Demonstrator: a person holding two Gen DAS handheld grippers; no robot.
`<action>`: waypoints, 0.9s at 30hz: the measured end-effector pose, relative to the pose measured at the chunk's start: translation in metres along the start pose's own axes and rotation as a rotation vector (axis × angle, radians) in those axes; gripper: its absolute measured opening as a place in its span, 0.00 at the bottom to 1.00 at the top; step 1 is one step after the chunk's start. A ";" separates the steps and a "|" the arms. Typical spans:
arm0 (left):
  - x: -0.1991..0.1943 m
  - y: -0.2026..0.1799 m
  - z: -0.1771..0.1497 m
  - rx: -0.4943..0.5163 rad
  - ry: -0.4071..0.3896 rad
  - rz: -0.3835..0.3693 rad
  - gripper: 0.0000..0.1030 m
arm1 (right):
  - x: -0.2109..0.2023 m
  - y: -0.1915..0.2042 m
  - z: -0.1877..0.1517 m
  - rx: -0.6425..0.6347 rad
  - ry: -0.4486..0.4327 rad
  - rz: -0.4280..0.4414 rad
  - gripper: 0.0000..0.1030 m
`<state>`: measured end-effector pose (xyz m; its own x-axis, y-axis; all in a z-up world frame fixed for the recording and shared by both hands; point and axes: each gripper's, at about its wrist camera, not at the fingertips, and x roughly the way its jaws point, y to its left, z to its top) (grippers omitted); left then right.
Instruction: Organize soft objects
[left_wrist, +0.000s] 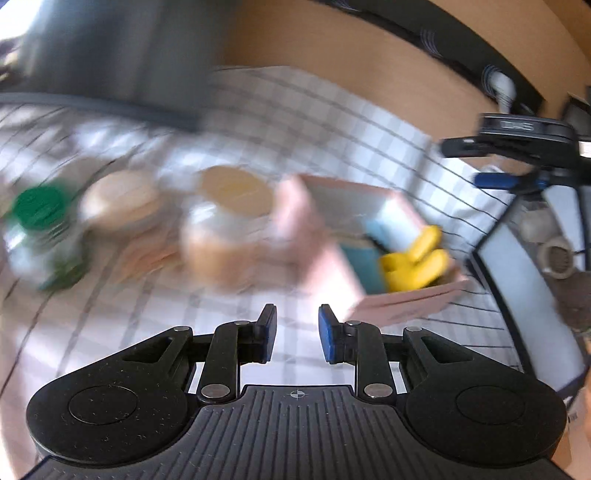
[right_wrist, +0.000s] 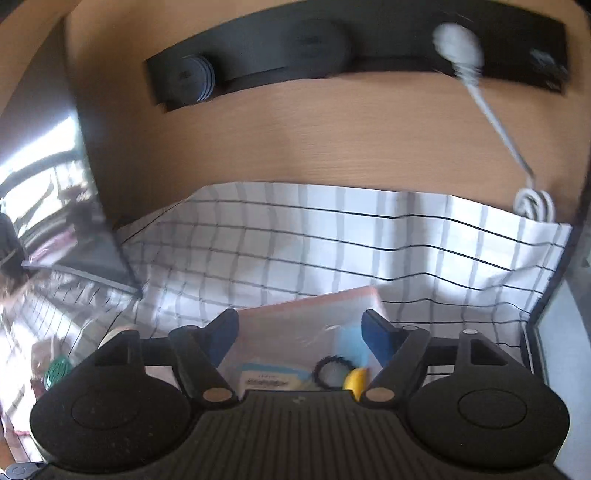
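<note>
Soft objects lie gathered in a shallow pink tray (left_wrist: 334, 266) on a white cloth with a dark grid (left_wrist: 332, 122): a yellow plush piece (left_wrist: 417, 258) at the tray's near right corner, beside a pale blue item (left_wrist: 395, 225). From the right wrist view, the same tray holds a black ring-shaped band (right_wrist: 330, 373), a fluffy blue item (right_wrist: 351, 341) and a flat light packet (right_wrist: 269, 376). The left gripper (left_wrist: 297, 332) has its blue-padded jaws a narrow gap apart, with nothing between them, over bare cloth just short of the tray. The right gripper (right_wrist: 300, 334) stands wide apart above the tray, its pads clear of the contents. Left of the tray, heavily blurred, stand a green-capped bottle (left_wrist: 40, 232) and a jar with a tan lid (left_wrist: 229, 229). A wooden panel (right_wrist: 314, 129) rises behind the cloth, with a white cable (right_wrist: 498, 122) hanging down it.
</note>
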<state>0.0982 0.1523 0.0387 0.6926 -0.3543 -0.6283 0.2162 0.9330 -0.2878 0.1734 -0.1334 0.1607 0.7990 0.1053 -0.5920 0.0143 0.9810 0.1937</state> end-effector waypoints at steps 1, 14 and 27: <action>-0.007 0.012 -0.005 -0.025 -0.007 0.028 0.26 | -0.001 0.014 -0.003 -0.024 0.004 0.010 0.74; -0.118 0.204 -0.016 -0.235 -0.084 0.372 0.26 | 0.018 0.240 -0.084 -0.456 0.111 0.271 0.78; -0.122 0.349 0.031 -0.215 0.187 0.358 0.26 | 0.044 0.331 -0.171 -0.608 0.303 0.306 0.79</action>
<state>0.1105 0.5230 0.0367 0.5571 -0.0358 -0.8297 -0.1757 0.9714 -0.1599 0.1104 0.2239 0.0655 0.5121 0.3426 -0.7876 -0.5878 0.8084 -0.0306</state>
